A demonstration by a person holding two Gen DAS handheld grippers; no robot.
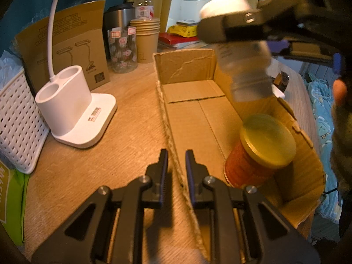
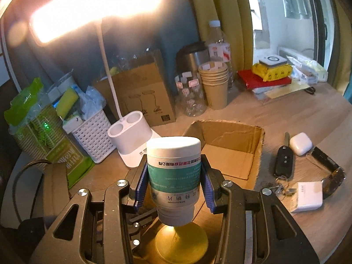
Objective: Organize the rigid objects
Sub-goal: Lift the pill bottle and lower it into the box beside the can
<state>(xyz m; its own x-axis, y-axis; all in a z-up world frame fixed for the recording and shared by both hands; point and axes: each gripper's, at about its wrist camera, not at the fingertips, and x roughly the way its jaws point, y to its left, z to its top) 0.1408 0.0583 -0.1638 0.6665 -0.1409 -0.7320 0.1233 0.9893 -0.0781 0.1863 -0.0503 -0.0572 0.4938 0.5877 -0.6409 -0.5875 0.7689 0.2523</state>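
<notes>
An open cardboard box (image 1: 193, 92) lies on the wooden desk; it also shows in the right wrist view (image 2: 233, 145). A red can with a gold lid (image 1: 261, 149) stands in its near right corner; its lid (image 2: 182, 244) shows below my right gripper. My right gripper (image 2: 173, 176) is shut on a white pill bottle with a green label (image 2: 173, 171), held upside down over the box; the bottle (image 1: 244, 66) shows blurred in the left wrist view. My left gripper (image 1: 176, 169) straddles the box's left wall, its jaws narrowly apart and not gripping it.
A white lamp base (image 1: 72, 107), a white basket (image 1: 17, 123), a brown lamp carton (image 1: 66, 41), a glass jar (image 1: 123, 50) and paper cups (image 1: 146, 37) stand left and behind. A car key (image 2: 283, 160), earbud case (image 2: 300, 143), charger (image 2: 308, 195) and sunglasses (image 2: 330, 171) lie right of the box.
</notes>
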